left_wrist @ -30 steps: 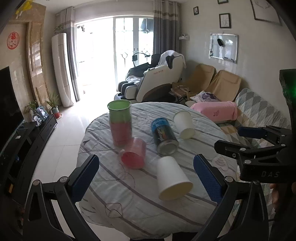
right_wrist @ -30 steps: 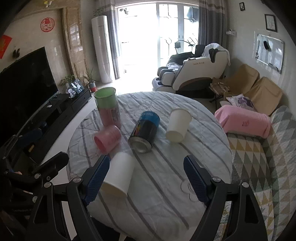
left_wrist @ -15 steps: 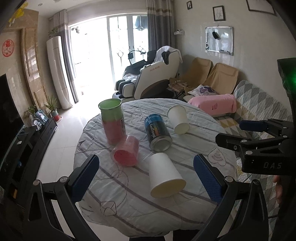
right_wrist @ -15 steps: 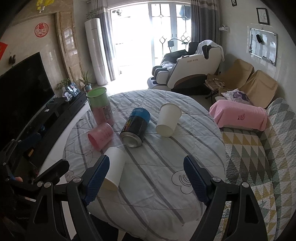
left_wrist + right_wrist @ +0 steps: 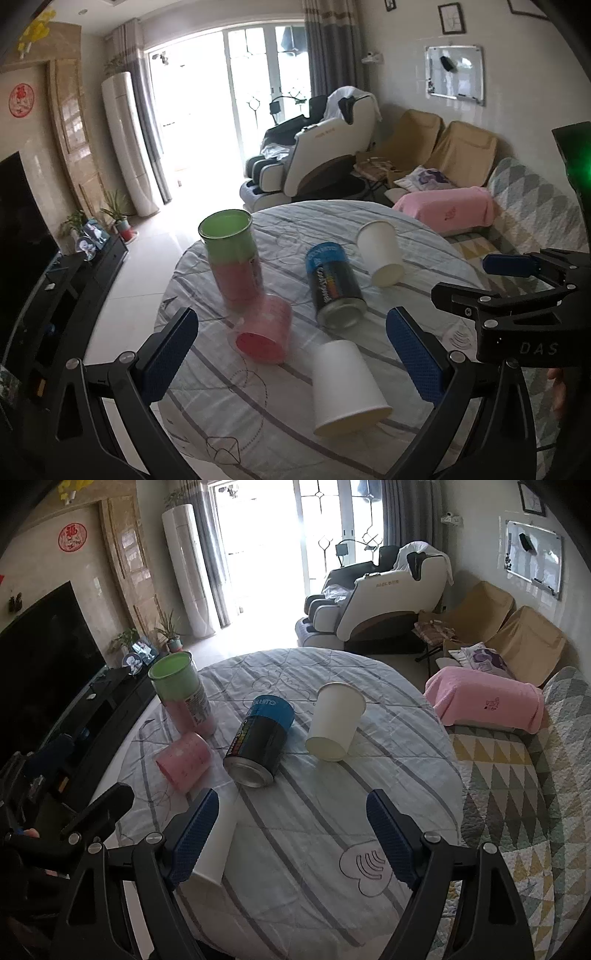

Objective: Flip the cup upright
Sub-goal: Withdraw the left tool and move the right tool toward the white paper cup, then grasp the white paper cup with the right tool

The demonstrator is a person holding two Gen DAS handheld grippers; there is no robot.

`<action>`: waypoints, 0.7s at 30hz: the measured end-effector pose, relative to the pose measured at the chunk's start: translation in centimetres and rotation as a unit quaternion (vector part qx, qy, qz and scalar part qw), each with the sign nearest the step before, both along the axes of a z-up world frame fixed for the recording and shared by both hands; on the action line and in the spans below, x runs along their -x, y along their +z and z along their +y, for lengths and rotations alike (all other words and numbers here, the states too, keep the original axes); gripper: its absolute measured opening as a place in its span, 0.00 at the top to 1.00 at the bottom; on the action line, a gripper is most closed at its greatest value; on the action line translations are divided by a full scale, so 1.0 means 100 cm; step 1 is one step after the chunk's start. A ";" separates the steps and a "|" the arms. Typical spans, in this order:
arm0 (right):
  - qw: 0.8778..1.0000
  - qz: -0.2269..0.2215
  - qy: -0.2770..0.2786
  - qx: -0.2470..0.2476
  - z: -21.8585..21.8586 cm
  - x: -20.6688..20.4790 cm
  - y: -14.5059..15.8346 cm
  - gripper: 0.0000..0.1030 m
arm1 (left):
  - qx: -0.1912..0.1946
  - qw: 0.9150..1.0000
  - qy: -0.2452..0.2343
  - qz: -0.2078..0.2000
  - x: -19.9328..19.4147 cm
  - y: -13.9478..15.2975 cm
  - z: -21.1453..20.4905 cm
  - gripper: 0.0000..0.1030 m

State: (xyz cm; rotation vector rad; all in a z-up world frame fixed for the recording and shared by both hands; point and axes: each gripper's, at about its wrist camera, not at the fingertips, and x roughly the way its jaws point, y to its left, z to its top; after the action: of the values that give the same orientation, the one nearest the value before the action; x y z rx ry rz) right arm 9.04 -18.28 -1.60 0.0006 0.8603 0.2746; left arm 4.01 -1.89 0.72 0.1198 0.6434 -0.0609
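A round table with a striped cloth [image 5: 258,417] [image 5: 314,849] holds several items. A white paper cup [image 5: 345,387] lies on its side near the front, between the open fingers of my left gripper [image 5: 291,354]; in the right wrist view it [image 5: 218,845] is partly hidden behind the left finger. A pink cup [image 5: 264,332] [image 5: 184,760] lies on its side. A second white cup [image 5: 380,253] [image 5: 336,722] lies tipped farther back. My right gripper [image 5: 291,838] is open and empty above the table's front.
A blue-and-black can [image 5: 334,286] [image 5: 260,742] lies on its side mid-table. A tall green-topped pink canister [image 5: 231,262] [image 5: 183,698] stands upright at the left. A sofa with a pink blanket [image 5: 487,701] is right of the table; a TV cabinet [image 5: 92,701] is left.
Both grippers pulled back and rose, then the left one moved in closer over the near white cup. Both stay open. The objects on the table have not moved.
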 end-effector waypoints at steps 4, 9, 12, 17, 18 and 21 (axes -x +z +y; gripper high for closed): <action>1.000 0.011 0.004 0.001 0.002 -0.012 -0.004 0.19 | -0.003 1.000 0.008 0.005 -0.008 -0.003 0.001 0.00; 0.999 0.041 -0.010 -0.032 -0.009 -0.035 -0.010 0.19 | -0.014 1.000 0.011 0.013 -0.023 -0.005 0.000 0.00; 0.994 0.081 -0.047 -0.052 -0.024 -0.062 -0.018 0.19 | -0.018 1.000 0.005 0.018 -0.035 -0.004 -0.006 0.00; 0.984 0.127 -0.084 -0.096 -0.045 -0.105 -0.033 0.19 | -0.028 0.999 0.007 0.024 -0.060 -0.005 -0.018 0.00; 0.983 0.131 -0.087 -0.097 -0.047 -0.111 -0.034 0.19 | -0.032 0.999 0.009 0.024 -0.064 -0.005 -0.020 0.00; 0.980 0.152 -0.086 -0.094 -0.045 -0.135 -0.047 0.19 | -0.040 0.999 0.017 0.029 -0.076 -0.010 -0.022 0.00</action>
State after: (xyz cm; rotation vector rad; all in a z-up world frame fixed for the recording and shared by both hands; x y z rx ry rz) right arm 22.56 -22.82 -6.29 0.2996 1.1278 0.1949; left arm 11.64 -4.06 -0.28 0.1856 0.7058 -0.0060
